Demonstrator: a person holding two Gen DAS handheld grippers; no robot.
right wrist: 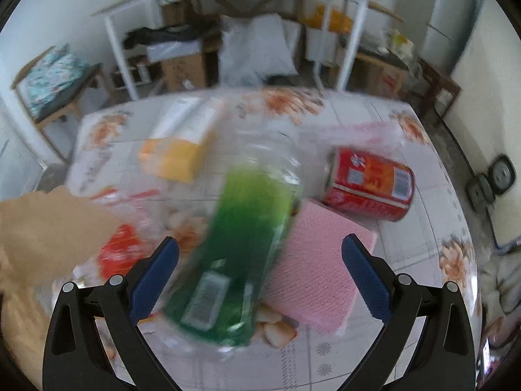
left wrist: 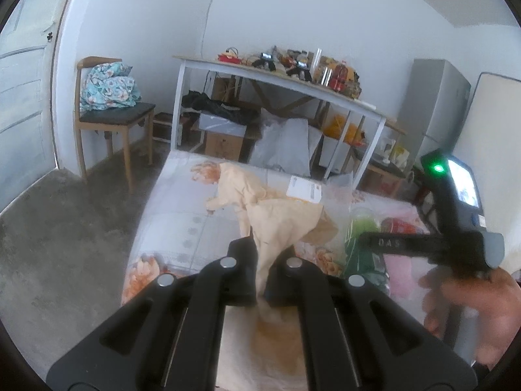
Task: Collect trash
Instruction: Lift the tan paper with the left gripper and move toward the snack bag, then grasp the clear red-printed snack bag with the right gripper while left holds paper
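A: How are the two claws posed?

B: The left claw [left wrist: 262, 260] is held low over the tabletop covered with a white floral-print oilcloth [left wrist: 182, 215], clenched on a pinch of the crumpled beige paper bag [left wrist: 280, 218]. The right claw [right wrist: 260, 257] is spread wide, its blue-padded fingers [right wrist: 364, 270] set on either side of the clear plastic bottle with a green label [right wrist: 247, 238], which lies blurred between them; whether the pads touch it cannot be told.

A: What else is seen around it?

B: A pink textured rectangular cloth [right wrist: 322, 260] is partly covered by the bottle. A dented red metal can [right wrist: 371, 185] lies on its side just beyond it. An orange-and-white cardboard box [right wrist: 182, 143] rests farther back on the left, behind a crinkled clear film. The beige bag intrudes at the left edge.

A: And beyond the tabletop?

B: A white metal-framed shelf table [left wrist: 276, 78] laden with clutter, and a wooden chair [left wrist: 110, 120] bearing a floral bundle.
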